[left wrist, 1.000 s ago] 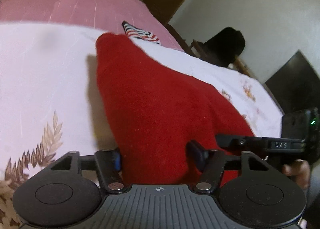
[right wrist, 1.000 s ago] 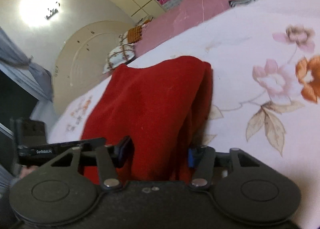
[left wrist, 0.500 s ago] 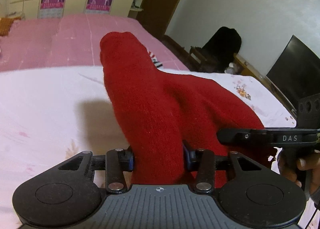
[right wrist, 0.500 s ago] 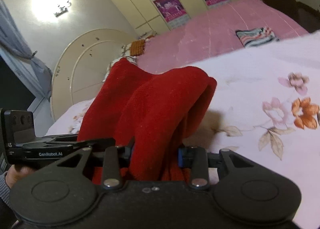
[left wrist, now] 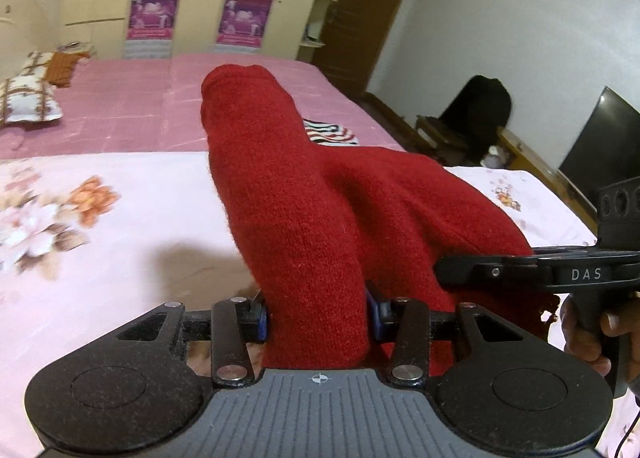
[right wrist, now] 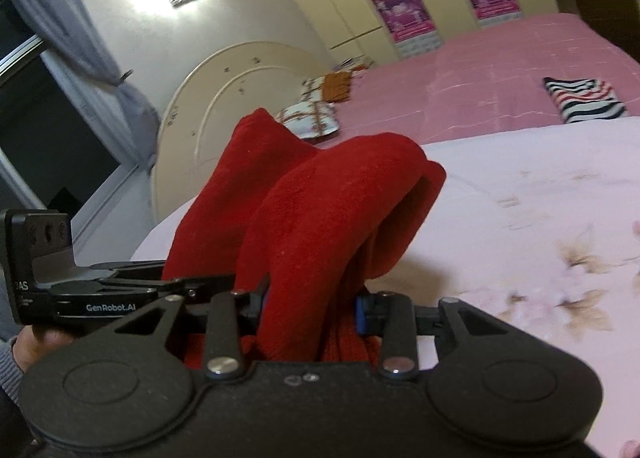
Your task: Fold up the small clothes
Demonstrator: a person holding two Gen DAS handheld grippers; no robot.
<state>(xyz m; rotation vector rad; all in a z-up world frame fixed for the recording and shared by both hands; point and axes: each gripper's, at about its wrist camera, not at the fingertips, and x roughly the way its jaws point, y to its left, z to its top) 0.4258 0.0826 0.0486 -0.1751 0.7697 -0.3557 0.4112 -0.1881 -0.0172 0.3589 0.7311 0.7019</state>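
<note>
A red knitted garment [left wrist: 304, 209] hangs bunched between both grippers, lifted above the floral white bedsheet [left wrist: 120, 217]. My left gripper [left wrist: 316, 316] is shut on one edge of it. My right gripper [right wrist: 310, 308] is shut on the other edge; the red garment [right wrist: 328, 225] drapes forward in thick folds. The right gripper also shows at the right of the left wrist view [left wrist: 520, 270], and the left gripper at the left of the right wrist view [right wrist: 120, 290]. The fingertips are hidden in the cloth.
A folded striped garment [left wrist: 330, 131] lies on the pink bedcover [left wrist: 120, 109] behind; it also shows in the right wrist view [right wrist: 584, 99]. Pillows [left wrist: 24, 101] lie near the headboard [right wrist: 224, 97]. A TV [left wrist: 596, 149] and a dark chair [left wrist: 480, 113] stand to the right.
Both grippers closed on the red garment and raised it off the sheet; it now hangs bunched in the air and the views tilt up toward the room.
</note>
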